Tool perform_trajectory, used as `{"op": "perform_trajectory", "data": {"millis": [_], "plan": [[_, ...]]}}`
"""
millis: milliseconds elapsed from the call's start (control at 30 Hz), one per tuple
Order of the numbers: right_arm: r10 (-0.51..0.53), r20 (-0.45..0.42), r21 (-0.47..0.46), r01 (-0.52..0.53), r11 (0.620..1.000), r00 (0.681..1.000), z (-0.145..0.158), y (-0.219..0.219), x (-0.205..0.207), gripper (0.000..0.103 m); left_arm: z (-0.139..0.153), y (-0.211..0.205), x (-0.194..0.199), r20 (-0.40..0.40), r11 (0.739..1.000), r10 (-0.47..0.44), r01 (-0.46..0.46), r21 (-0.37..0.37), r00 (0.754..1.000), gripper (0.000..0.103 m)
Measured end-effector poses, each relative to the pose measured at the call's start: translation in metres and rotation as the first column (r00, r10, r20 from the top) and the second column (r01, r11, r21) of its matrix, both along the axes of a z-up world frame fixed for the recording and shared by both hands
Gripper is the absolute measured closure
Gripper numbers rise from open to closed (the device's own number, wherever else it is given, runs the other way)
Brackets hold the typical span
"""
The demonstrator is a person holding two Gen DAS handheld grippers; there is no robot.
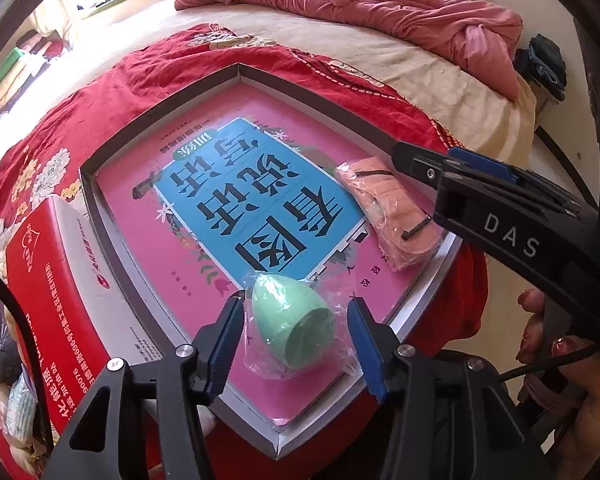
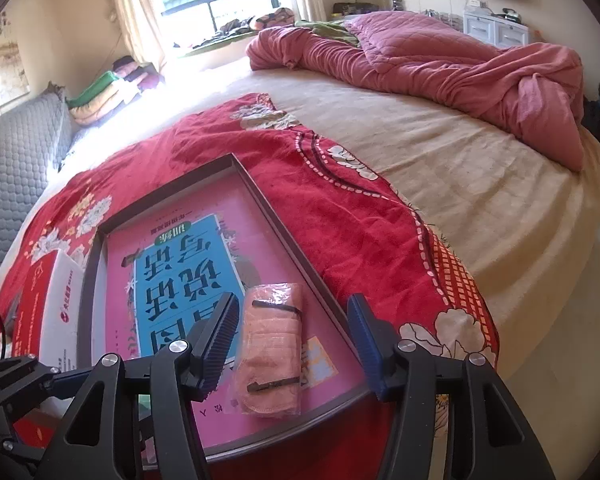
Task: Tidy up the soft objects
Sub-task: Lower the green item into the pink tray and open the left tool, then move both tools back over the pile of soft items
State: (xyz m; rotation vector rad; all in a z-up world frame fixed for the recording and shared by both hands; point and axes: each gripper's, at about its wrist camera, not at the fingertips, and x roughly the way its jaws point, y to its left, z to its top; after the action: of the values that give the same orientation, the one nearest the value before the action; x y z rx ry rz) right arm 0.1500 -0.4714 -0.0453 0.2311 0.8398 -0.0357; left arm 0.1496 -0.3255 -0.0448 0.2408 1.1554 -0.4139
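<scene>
Left gripper (image 1: 296, 334) stands wide, pads clear of the mint-green egg-shaped sponge in clear wrap (image 1: 290, 326) lying between them in the shallow grey-rimmed box lid (image 1: 160, 114). Right gripper (image 2: 294, 340) spread too, straddling the bagged peach cloth pad (image 2: 274, 350) on the lid's pink floor.

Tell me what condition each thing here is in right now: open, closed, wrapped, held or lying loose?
Green sponge egg: plastic-wrapped, lying in the tray, between open jaws, not gripped.
Pink pad pack: plastic-wrapped, lying flat in the tray, loose.
Shallow tray: open, no lid.
Left gripper: open.
Right gripper: open.
Pink quilt: rumpled.
</scene>
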Motion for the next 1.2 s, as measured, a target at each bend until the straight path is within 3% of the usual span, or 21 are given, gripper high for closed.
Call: {"op": "perform_trajectory", "data": {"millis": [100,633,733,1200], "plan": [[-0.005,0.005,0.001,0.005,1.000,1.000,0.001,-0.002,-0.001,0.044,0.004,0.004,-0.002,0.009,1.000,0.016,-0.016,0.001,1.000,0.034],[-0.025,0.046,-0.040,0.027,0.999,0.999,0.016,0.002,-0.011,0.034,0.051,0.042,-0.029,0.120,0.992,0.104,-0.093,-0.087,0.987,0.028],[-0.033,0.051,-0.081,0.037,0.996,0.998,0.021,0.008,-0.012,0.032,0.056,0.052,-0.034,0.129,0.989,0.123,-0.111,-0.099,0.984,0.027],[0.029,0.128,-0.143,-0.011,0.990,0.991,0.065,0.044,-0.031,0.027,0.079,0.102,-0.051,0.163,0.972,0.211,-0.189,-0.138,0.964,0.025]]}}
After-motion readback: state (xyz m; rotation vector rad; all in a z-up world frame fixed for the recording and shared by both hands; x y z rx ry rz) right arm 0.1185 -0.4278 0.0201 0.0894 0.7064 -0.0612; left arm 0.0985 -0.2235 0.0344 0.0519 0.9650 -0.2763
